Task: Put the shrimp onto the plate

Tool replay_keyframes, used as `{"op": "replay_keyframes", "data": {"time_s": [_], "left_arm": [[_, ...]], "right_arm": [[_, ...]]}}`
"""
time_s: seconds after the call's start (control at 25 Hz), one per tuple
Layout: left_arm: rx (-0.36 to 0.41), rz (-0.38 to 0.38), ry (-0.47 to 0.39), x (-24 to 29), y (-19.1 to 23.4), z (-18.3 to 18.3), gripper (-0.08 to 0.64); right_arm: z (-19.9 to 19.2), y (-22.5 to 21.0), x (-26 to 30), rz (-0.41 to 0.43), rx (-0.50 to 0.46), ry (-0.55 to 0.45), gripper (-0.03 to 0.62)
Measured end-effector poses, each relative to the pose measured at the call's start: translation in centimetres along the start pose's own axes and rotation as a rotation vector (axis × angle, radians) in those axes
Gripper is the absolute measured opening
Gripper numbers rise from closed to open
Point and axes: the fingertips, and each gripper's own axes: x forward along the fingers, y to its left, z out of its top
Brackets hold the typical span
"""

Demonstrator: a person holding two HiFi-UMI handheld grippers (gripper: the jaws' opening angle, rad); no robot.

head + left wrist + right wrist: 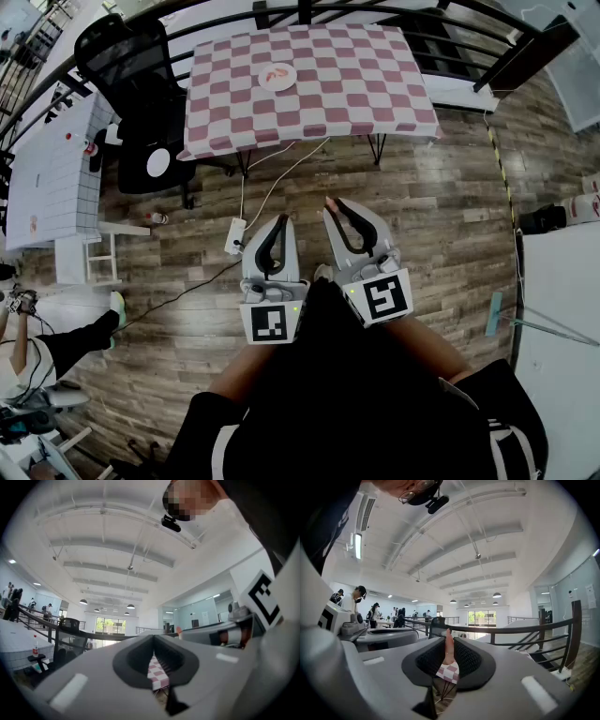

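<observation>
1. Pinching shrimp (pixel 449 645) upright in tips of right gripper (pixel 333 206), jaws narrow and pressing on it; holding it near body, over floor.
2. Holding left gripper (pixel 279 222) closed, tips together, gripping nothing; hanging just left of right gripper.
3. Standing well apart from table (pixel 375 84); spotting plate (pixel 292 82) far off, on left part of checked cloth.
4. Seeing pinkish pieces (pixel 276 72) already lying on plate, likely shrimp; too small for counting.
5. Judging step in hand as carrying shrimp across to plate.
6. Doing it well probably means holding pinch steady and gripper level while walking up, gripping only at tips and so risking a slip.
7. Then coming in low over a bare patch of plate, avoiding pieces there, opening jaws only when close above it.
</observation>
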Motion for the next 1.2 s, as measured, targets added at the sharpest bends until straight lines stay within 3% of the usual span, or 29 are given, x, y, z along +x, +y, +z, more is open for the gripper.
{"op": "replay_keyframes", "data": {"time_s": [0.28,0.48,0.68,1.2], "left_arm": [[0.011,-0.002,0.015,0.0,-0.4,-0.1,0.008],[0.018,0.068,-0.015,-0.3,1.6,0.2,0.008],[0.027,0.103,0.008,-0.4,2.5,-0.5,0.008],[-0.005,0.088,-0.007,4.5,3.6,-1.8,0.008]], "right_arm": [[0.4,-0.6,-0.9,-0.002,0.072,-0.025,0.058],[0.2,-2.2,-1.7,-0.017,0.127,-0.055,0.060],[-0.7,-3.6,-2.2,-0.045,0.160,-0.051,0.060],[-1.6,-6.1,1.0,-0.049,0.127,-0.024,0.060]]}}
